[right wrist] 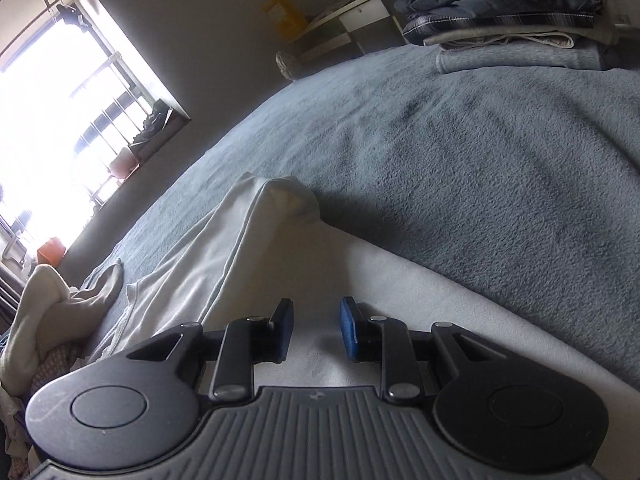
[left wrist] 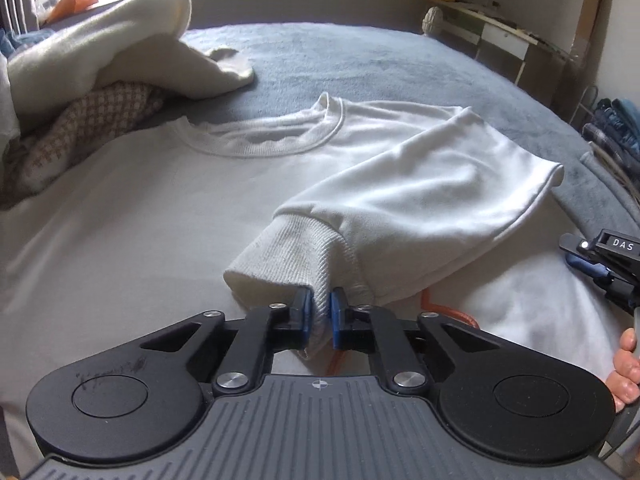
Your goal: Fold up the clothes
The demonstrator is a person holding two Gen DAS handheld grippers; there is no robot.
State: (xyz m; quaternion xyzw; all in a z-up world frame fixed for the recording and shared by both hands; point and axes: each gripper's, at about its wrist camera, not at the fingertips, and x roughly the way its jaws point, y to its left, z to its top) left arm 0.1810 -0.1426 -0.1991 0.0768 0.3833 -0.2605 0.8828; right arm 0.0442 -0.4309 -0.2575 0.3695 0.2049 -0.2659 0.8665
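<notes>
Now the left gripper (left wrist: 319, 307) pinches the ribbed cuff (left wrist: 288, 256) of the white sweatshirt (left wrist: 120, 200), whose sleeve is folded across its body on the grey blanket (left wrist: 360, 60). The right gripper (right wrist: 316, 320) hangs over the sweatshirt's edge, jaws apart with nothing between them. A folded stack (right wrist: 512, 20) sits beyond.

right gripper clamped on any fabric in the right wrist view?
No: the right gripper has a clear gap between its blue pads, with only the white sweatshirt lying flat beneath them.
</notes>
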